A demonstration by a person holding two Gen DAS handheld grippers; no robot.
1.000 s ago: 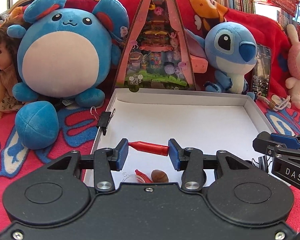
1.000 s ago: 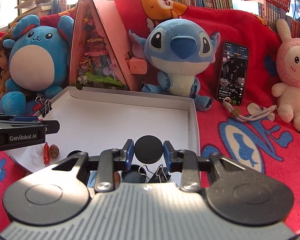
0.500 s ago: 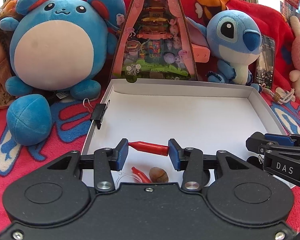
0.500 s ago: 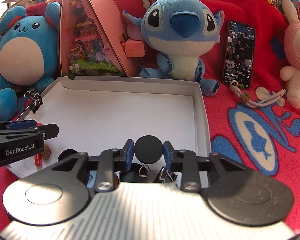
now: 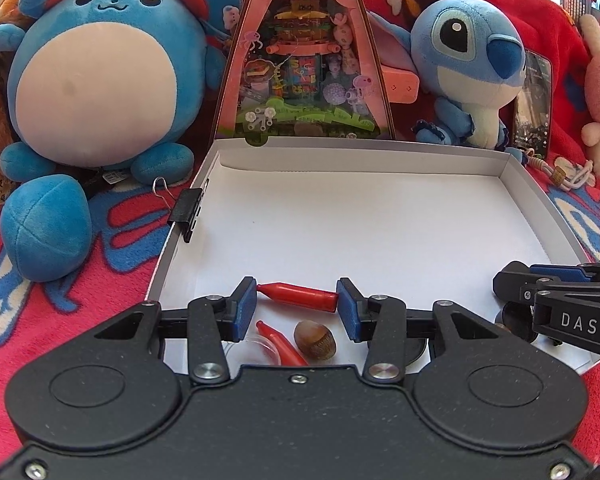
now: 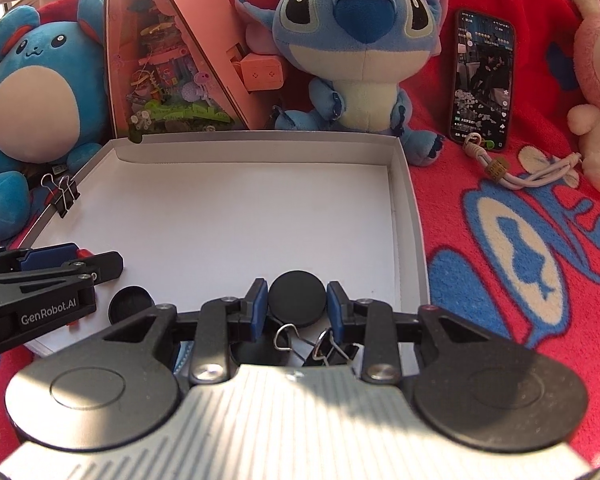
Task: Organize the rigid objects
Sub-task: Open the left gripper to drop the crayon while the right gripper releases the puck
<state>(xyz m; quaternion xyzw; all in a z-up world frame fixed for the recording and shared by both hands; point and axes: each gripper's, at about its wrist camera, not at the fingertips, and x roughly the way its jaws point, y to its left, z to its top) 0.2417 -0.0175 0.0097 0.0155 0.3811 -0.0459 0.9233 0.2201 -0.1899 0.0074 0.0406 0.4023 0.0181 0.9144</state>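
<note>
A red fleece blanket (image 6: 480, 128) with blue and cream patterns covers the whole scene. On it lies a shallow white cardboard box (image 5: 380, 216), open at the top, its far wall near the row of toys. At the far left sits a round blue plush with a cream belly (image 5: 96, 76); to its right stands a pink triangular display box (image 5: 304, 60) with small colourful figures inside, then a blue big-eyed plush creature (image 6: 360, 44), a black smartphone (image 6: 482, 80) leaning on the blanket, and at the far right a pink plush rabbit (image 6: 598, 80). A beige cord strap (image 6: 520, 174) lies in front of the phone.

The left gripper (image 5: 297, 304) hangs over the near left part of the box and pinches a red crayon-shaped stick (image 5: 298, 295) endwise between its blue pads. Under it, on the box floor, lie a second red stick (image 5: 280, 344), a brown acorn (image 5: 315, 340) just to its right, and a clear round piece (image 5: 260, 350), hard to make out.

The right gripper (image 6: 298, 306) hangs over the near right part of the box and clamps a flat black disc (image 6: 298, 298) by its edges. Below it lie another black disc (image 6: 130, 304), to the left, and black binder clips with wire handles (image 6: 324, 346). One more black binder clip (image 5: 188, 210) is clipped on the box's left wall.
</note>
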